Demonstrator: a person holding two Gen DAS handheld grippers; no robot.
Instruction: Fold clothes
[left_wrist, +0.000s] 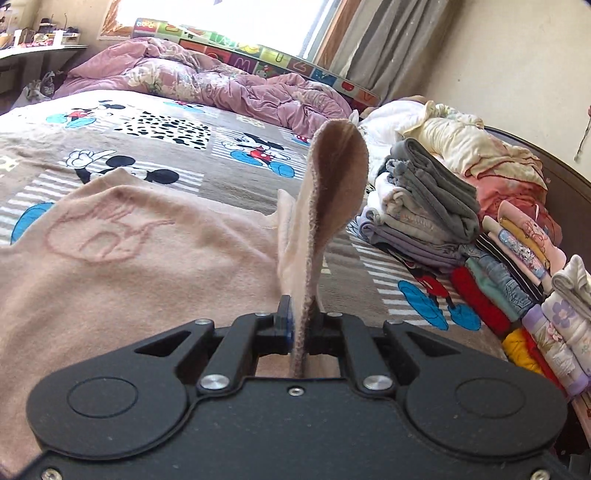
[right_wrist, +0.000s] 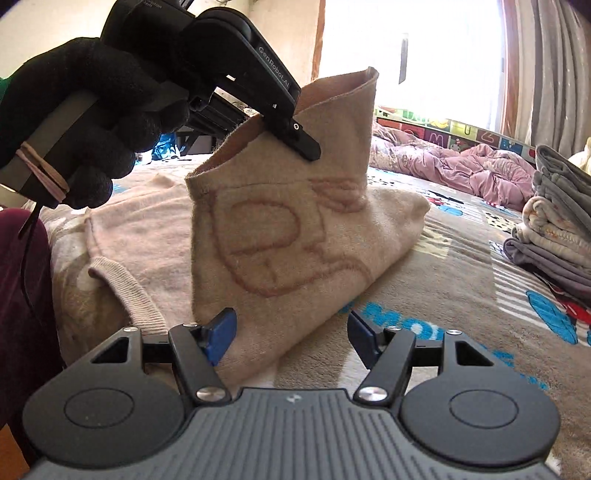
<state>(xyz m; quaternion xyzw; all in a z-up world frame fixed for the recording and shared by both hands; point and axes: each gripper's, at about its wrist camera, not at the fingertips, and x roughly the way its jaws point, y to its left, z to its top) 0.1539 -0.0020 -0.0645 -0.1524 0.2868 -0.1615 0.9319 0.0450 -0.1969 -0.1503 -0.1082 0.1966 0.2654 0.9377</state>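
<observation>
While the left gripper (right_wrist: 291, 129) pinches an edge of the pale pink fleece garment with a stitched outline figure (right_wrist: 280, 236) above the cartoon-print bedspread (right_wrist: 461, 266), the right gripper (right_wrist: 291, 332) gapes, holding nothing. Carry the edge across level; pin the crease.

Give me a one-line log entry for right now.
step: folding pink sweater | left gripper: shut on lifted sweater edge | right gripper: open, empty, near sweater | surface: bed | folded stacks alongside

A home bedroom is showing here. A cartoon-print bed cover (left_wrist: 221, 162) is filling the middle, a rumpled purple duvet (left_wrist: 207, 81) lying at 12 o'clock. Curtains (left_wrist: 388, 40) are hanging at 1 o'clock, folded clothes stacks (left_wrist: 517, 266) sitting at 3 o'clock.
</observation>
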